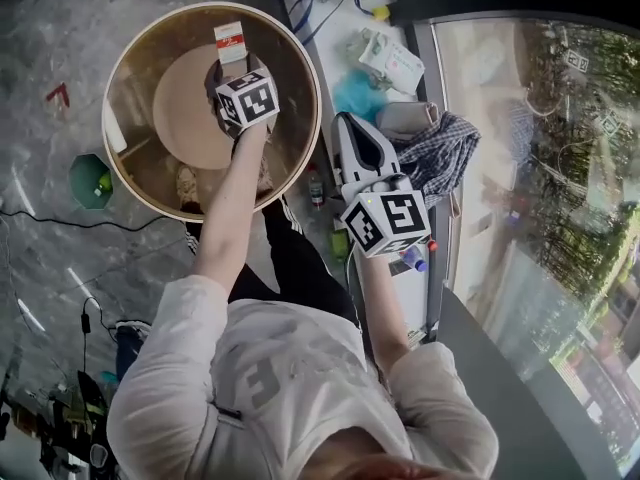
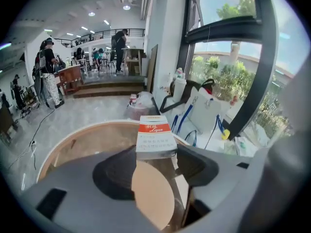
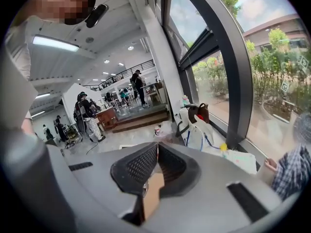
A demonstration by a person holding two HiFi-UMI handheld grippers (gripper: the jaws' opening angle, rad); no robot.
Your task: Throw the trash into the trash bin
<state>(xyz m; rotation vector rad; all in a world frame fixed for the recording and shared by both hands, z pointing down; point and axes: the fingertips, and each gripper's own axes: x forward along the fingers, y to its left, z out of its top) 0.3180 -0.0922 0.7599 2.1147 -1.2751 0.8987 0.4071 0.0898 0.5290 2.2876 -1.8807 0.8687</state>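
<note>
**A:** Which step is in hand?

**B:** The drop, I'd say. The left gripper (image 2: pixel 156 152) hangs over the trash bin (image 1: pixel 128 88), at the left of the scene, with the box (image 1: pixel 230 42) at its tips. Its 2 jaws stand wide apart with a pad against each side of the box, so I read it as gripped, not loose.

**A:** And the other one?

**B:** The right gripper (image 3: pixel 156 147) is off to the right, beside the window ledge. Its jaws are closed together with nothing between them.

**A:** What does the next move call for?

**B:** Very little. From above, the box sits inside the rim's outline, toward the bin's far side. Spreading the jaws should let it fall in. I'd judge no more reach is needed, though a small shift toward the near side would centre it better.

**A:** How does the box look?

**B:** It's 1 small carton, held upright, white with a red band across the top and grey print below. The edges look square and undented, so it's probably stiff and light.
</note>
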